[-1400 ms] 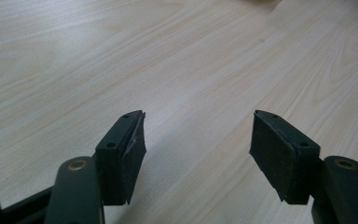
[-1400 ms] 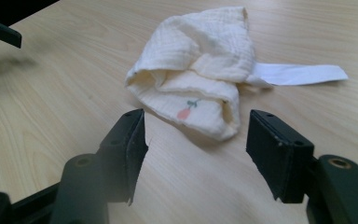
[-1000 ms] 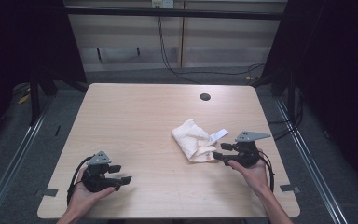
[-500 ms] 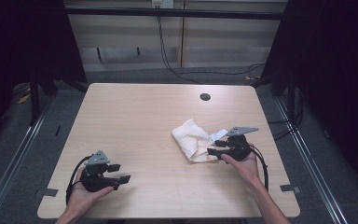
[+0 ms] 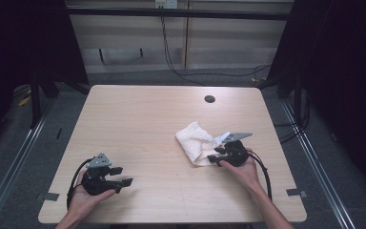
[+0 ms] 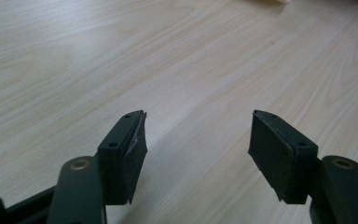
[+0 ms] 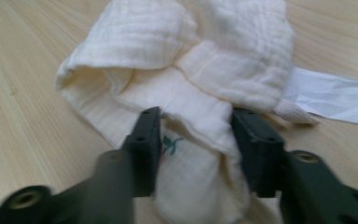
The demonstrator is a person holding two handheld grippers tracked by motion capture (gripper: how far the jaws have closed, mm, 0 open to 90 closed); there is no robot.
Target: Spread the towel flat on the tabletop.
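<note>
The right tongs have just been closing and now squeeze a fold of the cream cloth. Well away from the cloth, the left tongs stand apart over the bare tabletop.

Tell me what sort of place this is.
Most likely a lab or test bench set up for recording, not a home. A bare wooden table with a cable hole stands among dark curtains, metal floor rails and loose wall cables; a crumpled cream cloth lies on it.

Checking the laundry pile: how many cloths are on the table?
1: a cream cloth on the table's right half, bunched between the right gripper's jaws. Its folds may hide more.
</note>
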